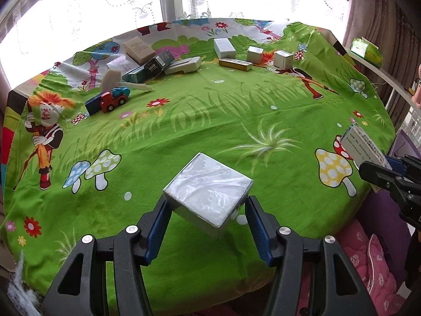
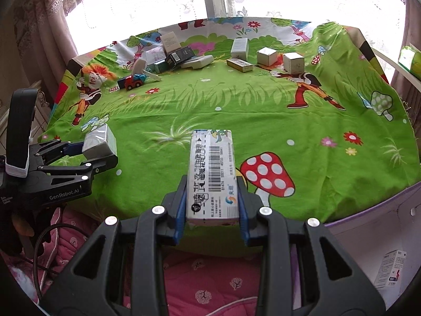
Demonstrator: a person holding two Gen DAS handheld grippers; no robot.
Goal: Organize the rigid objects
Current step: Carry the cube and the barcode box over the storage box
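Note:
My left gripper (image 1: 208, 210) is shut on a white cube box (image 1: 208, 192) wrapped in clear film, held above the near edge of the green cartoon tablecloth (image 1: 210, 121). It also shows in the right wrist view (image 2: 100, 144). My right gripper (image 2: 211, 200) is shut on a long white medicine box (image 2: 212, 173) with a barcode, held over the table's near edge. That box shows at the right edge of the left wrist view (image 1: 364, 144).
At the far left lie several boxes (image 1: 147, 60) and a red toy truck (image 1: 113, 100). At the far right stand small boxes (image 1: 252, 55). A purple bin (image 2: 368, 237) with a white box (image 2: 390, 268) sits at the lower right. Pink cushions (image 2: 210, 276) lie below.

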